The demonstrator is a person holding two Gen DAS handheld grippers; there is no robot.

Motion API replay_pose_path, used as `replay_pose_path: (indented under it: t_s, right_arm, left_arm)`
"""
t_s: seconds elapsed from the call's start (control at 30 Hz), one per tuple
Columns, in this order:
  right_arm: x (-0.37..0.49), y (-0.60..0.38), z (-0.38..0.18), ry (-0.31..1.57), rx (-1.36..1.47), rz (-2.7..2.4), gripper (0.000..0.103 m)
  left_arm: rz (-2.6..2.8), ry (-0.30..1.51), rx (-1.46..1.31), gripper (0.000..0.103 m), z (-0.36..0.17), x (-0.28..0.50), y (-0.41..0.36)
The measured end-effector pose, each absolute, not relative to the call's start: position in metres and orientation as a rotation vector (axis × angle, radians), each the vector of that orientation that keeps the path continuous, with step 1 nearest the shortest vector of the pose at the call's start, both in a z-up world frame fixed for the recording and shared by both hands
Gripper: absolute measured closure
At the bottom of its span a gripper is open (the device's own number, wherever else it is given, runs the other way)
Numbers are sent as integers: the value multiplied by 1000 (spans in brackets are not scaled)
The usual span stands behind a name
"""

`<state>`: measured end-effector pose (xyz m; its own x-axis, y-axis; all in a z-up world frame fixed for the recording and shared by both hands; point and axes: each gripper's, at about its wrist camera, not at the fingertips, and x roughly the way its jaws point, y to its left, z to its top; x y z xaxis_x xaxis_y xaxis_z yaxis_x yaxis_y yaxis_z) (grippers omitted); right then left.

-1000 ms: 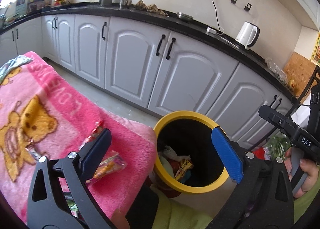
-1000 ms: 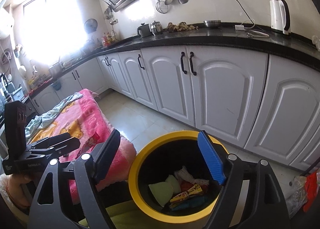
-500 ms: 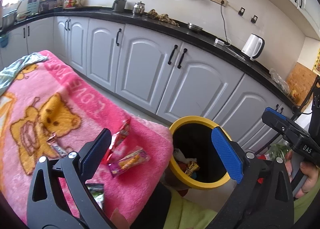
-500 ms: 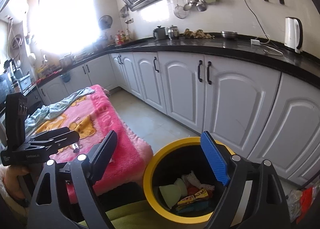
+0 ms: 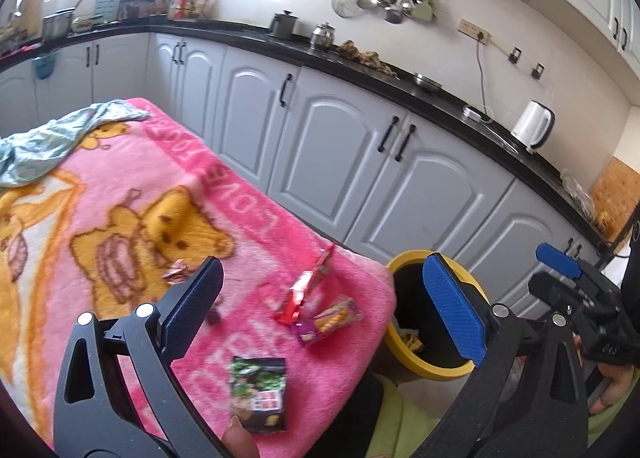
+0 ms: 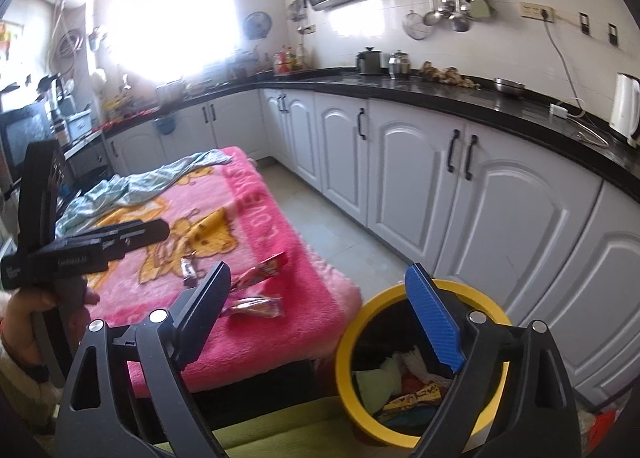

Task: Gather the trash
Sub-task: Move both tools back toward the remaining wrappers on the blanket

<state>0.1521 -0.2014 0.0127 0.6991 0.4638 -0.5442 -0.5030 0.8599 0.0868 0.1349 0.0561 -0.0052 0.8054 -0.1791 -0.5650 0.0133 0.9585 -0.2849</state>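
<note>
Several wrappers lie on the pink blanket point(image 5: 120, 162): a red one point(image 5: 308, 290), a purple-orange one point(image 5: 328, 320), a dark green packet point(image 5: 260, 392) and a small silver one point(image 5: 176, 270). My left gripper point(image 5: 324, 260) hangs open above them, nothing between its fingers. The yellow-rimmed black bin point(image 6: 344, 378) stands on the floor at the blanket's near corner, with trash point(image 6: 404, 382) inside. My right gripper point(image 6: 318, 272) hovers between blanket and bin, its jaws opening and empty. The red wrapper point(image 6: 264, 270) and purple one point(image 6: 256, 304) lie beyond its left finger.
White cabinets point(image 6: 500, 218) under a black counter point(image 6: 460, 98) run along the far side, with a strip of floor point(image 6: 340, 234) before them. A teal cloth point(image 5: 52, 138) lies at the blanket's far end. A white kettle point(image 5: 532, 130) stands on the counter.
Both views have swung left, away from the bin and over the blanket, bringing more wrappers into sight. The right gripper's jaws have spread a little wider.
</note>
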Motion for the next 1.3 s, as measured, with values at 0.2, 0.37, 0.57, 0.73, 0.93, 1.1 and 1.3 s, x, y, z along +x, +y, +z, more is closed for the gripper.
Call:
replay_pose_path:
  t_s: [0.2, 0.37, 0.57, 0.73, 0.93, 1.1, 1.3]
  right_arm:
    - [143, -177, 11, 599, -101, 593, 16]
    - [135, -161, 8, 606, -125, 628, 16]
    - [127, -140, 4, 618, -157, 672, 16]
    - [123, -122, -5, 637, -184, 707, 16]
    - [128, -109, -20, 667, -195, 714, 16]
    - [140, -104, -37, 693, -204, 687, 16]
    - [163, -102, -62, 751, -212, 645, 16]
  left_arm:
    - [-49, 618, -301, 11, -4, 124, 82]
    - [-12, 610, -317, 11, -4, 116, 102]
    - [22, 606, -320, 11, -6, 106, 118]
    - [50, 619, -310, 11, -14, 98, 128]
    - [69, 651, -296, 11, -28, 93, 134]
    - [72, 681, -291, 11, -41, 92, 136]
    - [34, 719, -289, 11, -57, 95, 130]
